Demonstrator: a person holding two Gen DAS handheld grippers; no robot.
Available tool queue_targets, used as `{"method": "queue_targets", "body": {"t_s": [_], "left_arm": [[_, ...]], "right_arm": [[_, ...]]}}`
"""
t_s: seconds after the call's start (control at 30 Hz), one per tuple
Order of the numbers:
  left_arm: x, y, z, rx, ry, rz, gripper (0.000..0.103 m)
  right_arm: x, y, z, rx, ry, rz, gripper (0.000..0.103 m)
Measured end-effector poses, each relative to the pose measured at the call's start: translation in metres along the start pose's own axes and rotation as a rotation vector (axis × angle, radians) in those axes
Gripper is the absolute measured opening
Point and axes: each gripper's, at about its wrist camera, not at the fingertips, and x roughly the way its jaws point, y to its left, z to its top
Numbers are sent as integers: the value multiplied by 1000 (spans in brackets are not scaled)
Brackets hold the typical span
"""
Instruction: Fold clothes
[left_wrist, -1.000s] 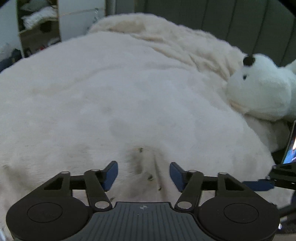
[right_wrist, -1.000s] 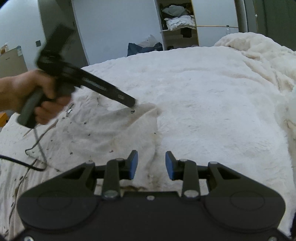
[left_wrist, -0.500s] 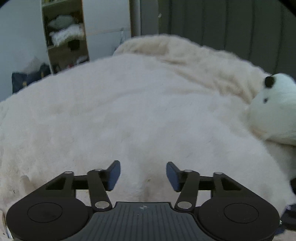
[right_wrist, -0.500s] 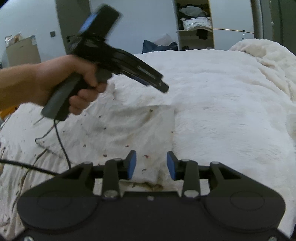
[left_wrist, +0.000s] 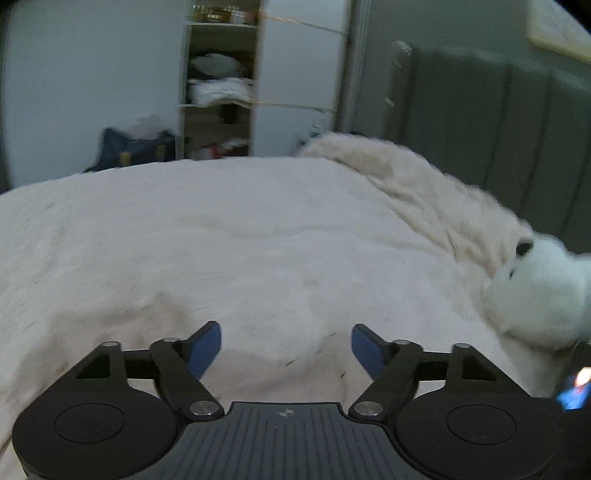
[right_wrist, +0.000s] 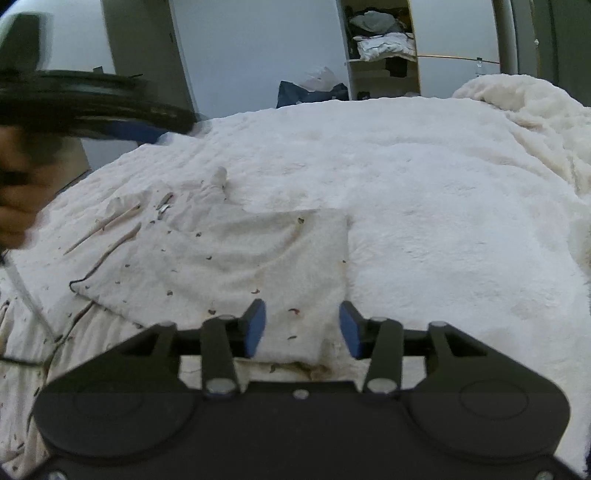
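Observation:
A cream garment (right_wrist: 229, 266) with small dark specks lies flat on the white fluffy bed, its folded flap ending in a straight edge on the right. My right gripper (right_wrist: 302, 328) hovers over the garment's near edge. Its jaws are opening, the cloth lies beneath them and the pads pinch nothing. In the right wrist view a hand holds my left gripper (right_wrist: 173, 123), blurred, high at the far left and clear of the cloth. In its own view the left gripper (left_wrist: 286, 347) is opening wide and empty above the garment (left_wrist: 295, 373).
A white plush bear (left_wrist: 539, 291) lies at the right by a bunched blanket (left_wrist: 406, 173) and a green padded headboard (left_wrist: 480, 129). Behind the bed stand an open wardrobe (left_wrist: 218, 92) and a dark bag (left_wrist: 136, 147). A black cable (right_wrist: 22, 288) trails at left.
My left gripper has lifted off the garment's corner and swung up and to the left, jaws wider. The flap now lies flat. My right gripper stayed in place with its jaws wider.

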Motion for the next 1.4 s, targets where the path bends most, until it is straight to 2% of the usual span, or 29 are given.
{"method": "queue_targets", "body": {"t_s": [0.07,0.13,0.17,0.27,0.33,0.5,0.53,0.63,0.7,0.8,0.87,0.97,1.03,1.1,1.13,1.2,1.3,1.37,1.4], "left_arm": [[-49,18,-1,-65,-24,-4,81],[-97,34,-4,-110,-37,19,83],[-117,43,-6,-124,-42,48,84],[-178,80,-15,-175,-57,157,88],[-206,111,-21,-232,-62,231,91],[-285,198,-41,-430,-149,411,96],[-300,216,-46,-476,-170,442,97],[-334,278,-63,-647,-233,500,99],[-353,314,-76,-738,-247,523,99],[-359,384,-104,-902,-249,521,98],[-355,417,-121,-990,-239,497,97],[-342,460,-147,-1108,-254,502,93],[-327,489,-161,-1155,-240,512,91],[-315,512,-171,-1176,-209,557,77],[-303,528,-178,-1190,-188,588,76],[-284,553,-192,-1245,-153,641,68],[-271,574,-210,-1307,-165,650,65],[-265,582,-211,-1299,-191,662,64],[-262,583,-208,-1271,-203,667,50]], "right_arm": [[1,4,0,3,1,-4,51],[2,8,1,1,-1,-2,56],[2,11,1,-2,-3,-1,63],[-1,24,1,-34,-14,-7,68],[-3,34,-1,-61,-18,-9,78],[-17,60,-3,-115,-40,-25,79],[-26,67,-2,-116,-68,-29,79],[-41,78,1,-88,-123,-8,79],[-47,81,4,-68,-148,1,79],[-51,87,9,-39,-196,6,79],[-49,89,8,-55,-215,-23,79],[-44,92,6,-72,-228,-56,79],[-35,91,4,-86,-213,-60,79],[-28,92,1,-86,-200,-65,79],[-23,92,2,-81,-189,-69,79],[-19,94,2,-82,-191,-64,79],[-15,98,6,-90,-222,-61,79],[-11,99,4,-119,-238,-62,79],[-8,98,2,-137,-231,-78,79]]}}
